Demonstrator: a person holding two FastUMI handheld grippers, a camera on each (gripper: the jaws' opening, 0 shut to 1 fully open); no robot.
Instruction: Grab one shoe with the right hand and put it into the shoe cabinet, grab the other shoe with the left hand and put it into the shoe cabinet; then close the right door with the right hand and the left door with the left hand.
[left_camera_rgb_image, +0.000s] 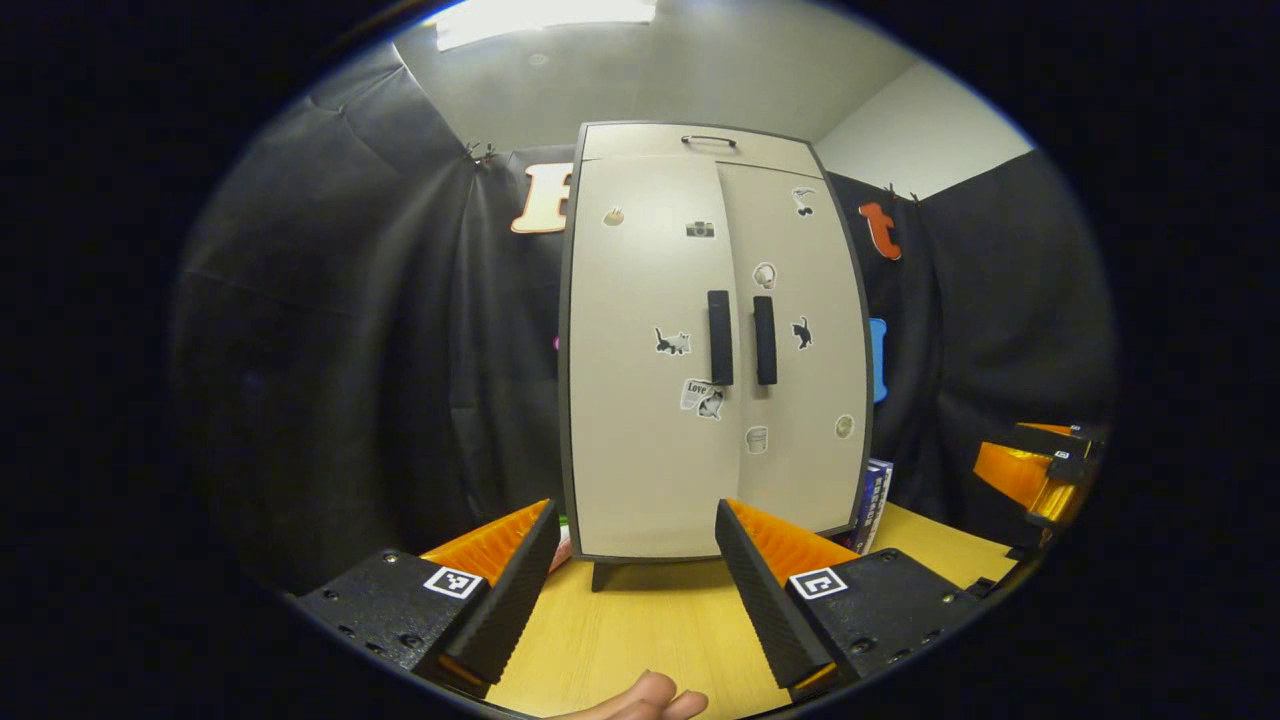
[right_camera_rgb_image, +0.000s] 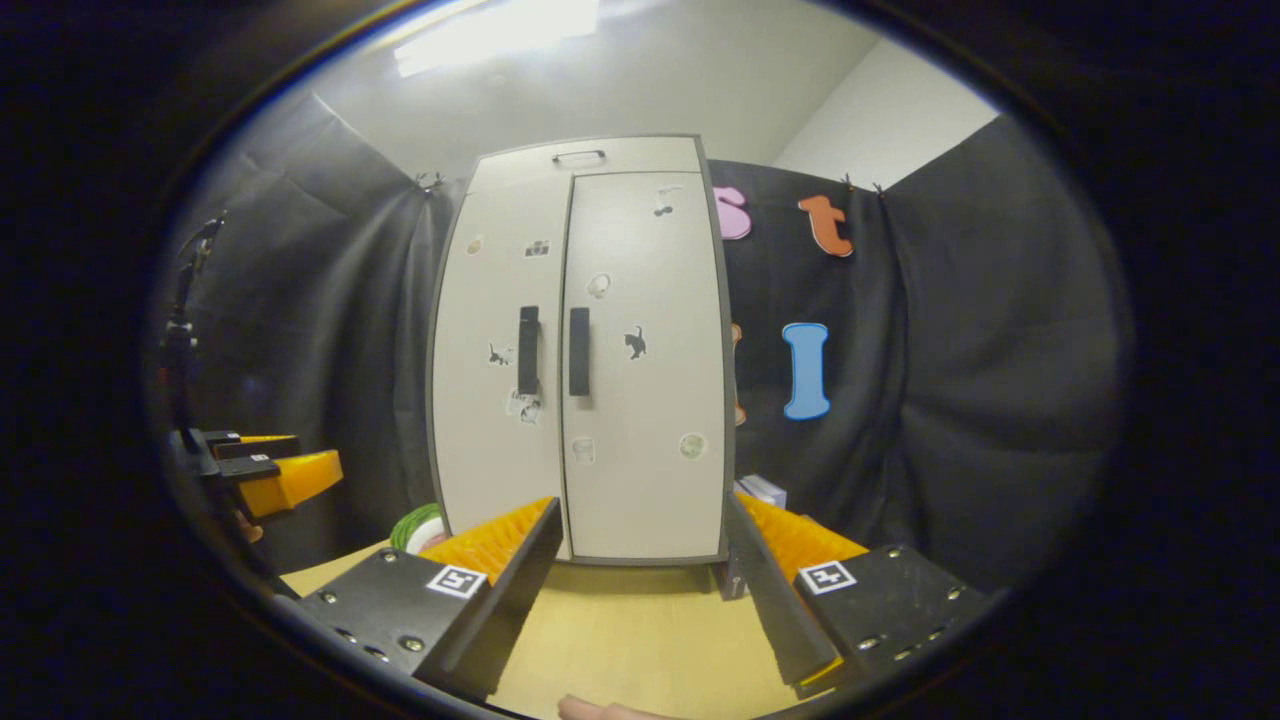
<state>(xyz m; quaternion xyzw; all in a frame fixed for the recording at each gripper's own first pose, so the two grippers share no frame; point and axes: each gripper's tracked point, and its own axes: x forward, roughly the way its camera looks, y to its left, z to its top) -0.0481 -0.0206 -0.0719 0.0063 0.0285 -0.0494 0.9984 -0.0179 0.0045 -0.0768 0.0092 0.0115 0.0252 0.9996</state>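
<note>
Black cloth (left_camera_rgb_image: 330, 330) behind and to both sides, pale wall and a ceiling light (left_camera_rgb_image: 545, 15) above, light wooden table (left_camera_rgb_image: 640, 625) below.

One cabinet (left_camera_rgb_image: 650, 480) standing upright on the table, dead centre in the left gripper view, slightly left of centre in the right gripper view (right_camera_rgb_image: 640, 500). Two doors: left door (left_camera_rgb_image: 640, 440) and right door (left_camera_rgb_image: 810, 400), both shut, edges meeting at the middle. Two dark vertical handles, left handle (left_camera_rgb_image: 719, 338) and right handle (left_camera_rgb_image: 765, 340), side by side at the seam. One more handle (left_camera_rgb_image: 708, 140) on the top panel at 12 o'clock. About nine small stickers across the doors, among them two black cats (left_camera_rgb_image: 673, 342) flanking the handles. No telling where the two shoes are with the doors shut.

Left gripper (left_camera_rgb_image: 636, 545) at 6 o'clock in its own view, spread wide, holding nothing, cabinet base framed between the two fingers (left_camera_rgb_image: 515, 590). Fingertips of a hand (left_camera_rgb_image: 645, 700) at the very bottom edge. Books (left_camera_rgb_image: 872, 505) upright just beside the cabinet at 4 o'clock.

Right gripper (right_camera_rgb_image: 642, 545) at 6 o'clock in its own view, likewise spread wide and empty, cabinet base between its fingers (right_camera_rgb_image: 775, 590). A roll of something green and white (right_camera_rgb_image: 418, 528) at 8 o'clock beside the cabinet; a small box (right_camera_rgb_image: 762, 490) at 4 o'clock.

Each gripper visible from the other: right one at 3 o'clock in the left gripper view, left one at 9 o'clock in the right gripper view, both well apart from the cabinet.
</note>
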